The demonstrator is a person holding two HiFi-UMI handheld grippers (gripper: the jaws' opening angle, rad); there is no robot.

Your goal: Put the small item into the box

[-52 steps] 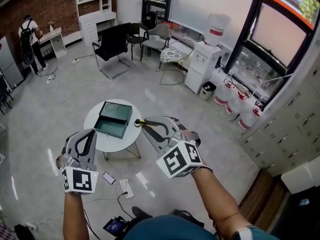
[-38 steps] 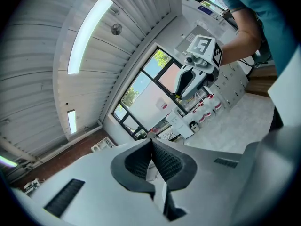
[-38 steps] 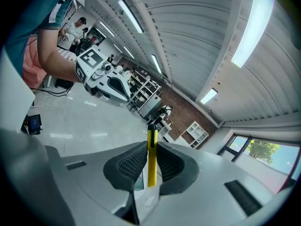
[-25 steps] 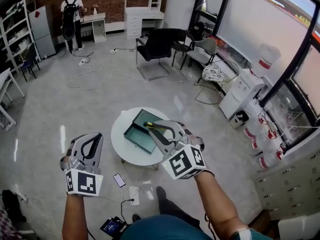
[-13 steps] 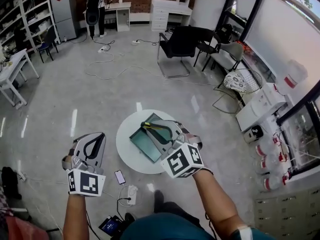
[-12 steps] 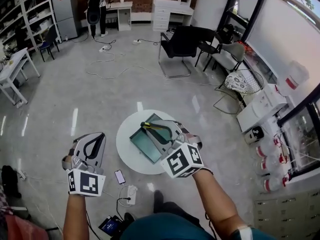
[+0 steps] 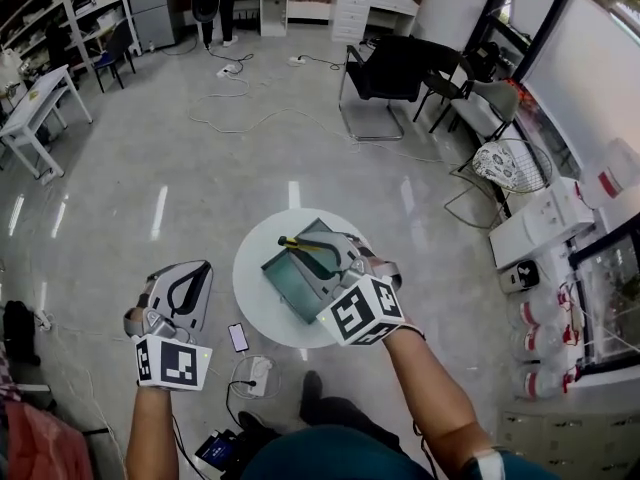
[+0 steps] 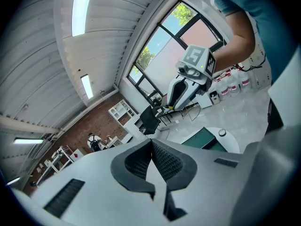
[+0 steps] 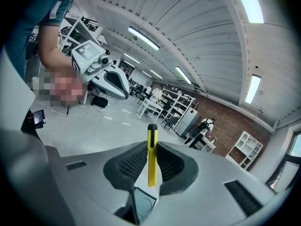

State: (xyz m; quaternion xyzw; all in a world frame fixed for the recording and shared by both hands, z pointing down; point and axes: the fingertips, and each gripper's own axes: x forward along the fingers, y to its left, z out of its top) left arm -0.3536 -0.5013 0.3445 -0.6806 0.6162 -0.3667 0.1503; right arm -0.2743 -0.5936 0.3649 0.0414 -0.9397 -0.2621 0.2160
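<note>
A slim yellow item with a black tip (image 7: 291,241) is pinched between the jaws of my right gripper (image 7: 305,249). It hangs above the far edge of an open green box (image 7: 290,280) on a small round white table (image 7: 248,268). In the right gripper view the yellow item (image 9: 152,157) stands upright between the shut pads, with the box (image 9: 144,204) below. My left gripper (image 7: 198,268) hovers left of the table, off its edge. Its jaws (image 8: 151,144) are shut on nothing, and its view shows the right gripper (image 8: 187,83) above the box (image 8: 206,138).
A phone (image 7: 238,338) and a power strip (image 7: 253,376) lie on the floor by the table's near side. A black chair (image 7: 388,73) and a wire chair (image 7: 510,165) stand farther off. A white desk (image 7: 35,103) is at the far left.
The head view has swung, so the table and box now sit lower and more central. Both grippers keep their pose; the right one still holds the yellow item over the box.
</note>
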